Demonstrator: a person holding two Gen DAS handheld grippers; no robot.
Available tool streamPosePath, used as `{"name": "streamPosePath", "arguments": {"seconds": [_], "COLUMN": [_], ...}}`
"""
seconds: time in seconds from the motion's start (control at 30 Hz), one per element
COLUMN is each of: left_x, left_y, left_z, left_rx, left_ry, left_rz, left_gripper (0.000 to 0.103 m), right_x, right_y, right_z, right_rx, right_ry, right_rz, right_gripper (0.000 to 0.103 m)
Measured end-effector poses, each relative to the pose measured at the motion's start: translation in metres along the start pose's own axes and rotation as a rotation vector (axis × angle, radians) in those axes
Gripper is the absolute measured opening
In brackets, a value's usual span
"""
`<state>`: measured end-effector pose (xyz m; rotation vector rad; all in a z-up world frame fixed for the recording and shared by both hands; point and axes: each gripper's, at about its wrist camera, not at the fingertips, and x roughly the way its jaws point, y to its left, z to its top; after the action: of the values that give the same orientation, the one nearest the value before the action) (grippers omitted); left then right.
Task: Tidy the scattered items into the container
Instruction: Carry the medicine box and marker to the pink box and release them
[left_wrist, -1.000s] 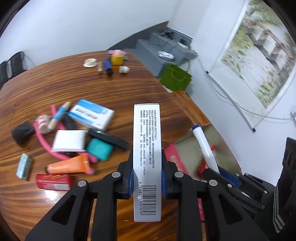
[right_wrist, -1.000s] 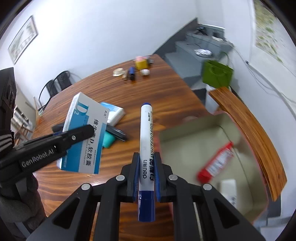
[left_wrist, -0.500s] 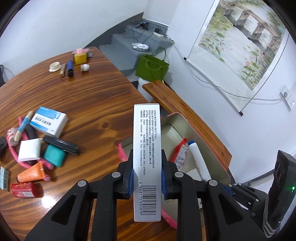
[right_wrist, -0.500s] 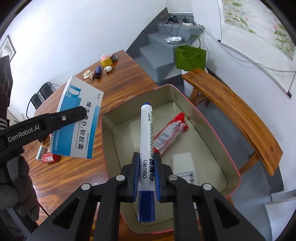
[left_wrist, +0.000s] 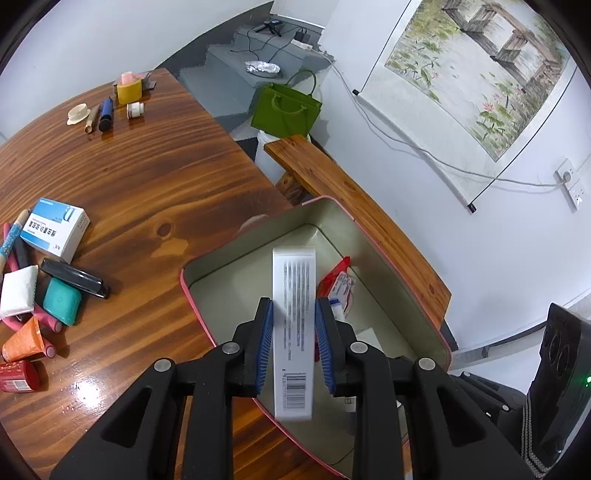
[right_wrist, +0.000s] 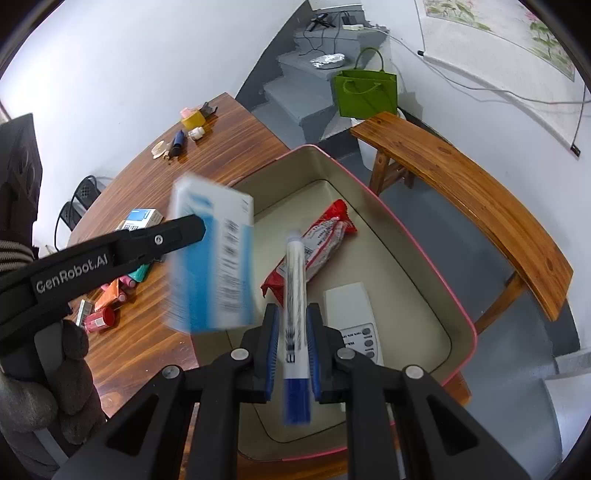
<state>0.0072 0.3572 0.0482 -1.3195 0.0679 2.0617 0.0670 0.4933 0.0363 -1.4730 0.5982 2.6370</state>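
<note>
Both grippers hover over the pink-rimmed tin (left_wrist: 373, 236) (right_wrist: 424, 258). My left gripper (left_wrist: 293, 314) has its jaws parted, and the white and blue medicine box (left_wrist: 293, 332) (right_wrist: 212, 258) is blurred, slipping down between them. My right gripper (right_wrist: 291, 321) is also parted, and the blue-capped white marker (right_wrist: 295, 317) is blurred between its pads. A red packet (right_wrist: 317, 243) and a white remote (right_wrist: 352, 317) lie in the tin.
On the wooden table (left_wrist: 129, 177) to the left lie a second blue box (left_wrist: 55, 229), a black case (left_wrist: 74, 277), a teal case (left_wrist: 61, 301), an orange tube (left_wrist: 22, 339) and a red can (left_wrist: 16, 374). A wooden bench (right_wrist: 469, 192) stands beyond the tin.
Both grippers moved further over the tin and opened. The medicine box and the marker, held firmly before, now blur as they drop.
</note>
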Motion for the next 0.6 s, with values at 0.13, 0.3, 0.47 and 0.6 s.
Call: {"name": "streamPosePath", "arguments": {"seconds": [0.13,0.3,0.47,0.6], "left_x": [-0.003,-0.011,-0.019,-0.026], "left_y": [0.006,0.019,0.041,0.057], "left_z": [-0.004,-0.006,-0.010,-0.016], "left_rx": [-0.009,-0.035,-0.083,-0.114], "left_ry": [-0.003,-0.018,-0.025,-0.029], "left_rz": [0.000,0.027,0.060,0.076], "left_gripper": [0.026,0.026,0.026,0.026], "right_x": [0.004,0.007,0.010,0.014], "right_y": [-0.001,0.007,0.023,0.039], "right_z": [0.000,0.003,0.003,0.003], "right_rx": [0.016,0.011,-0.016,-0.050], "right_ry": [0.010,0.010,0.011,0.021], "right_rz": [-0.002,0.012,0.052,0.093], "right_gripper": [0.017,0.017,0.017,0.017]}}
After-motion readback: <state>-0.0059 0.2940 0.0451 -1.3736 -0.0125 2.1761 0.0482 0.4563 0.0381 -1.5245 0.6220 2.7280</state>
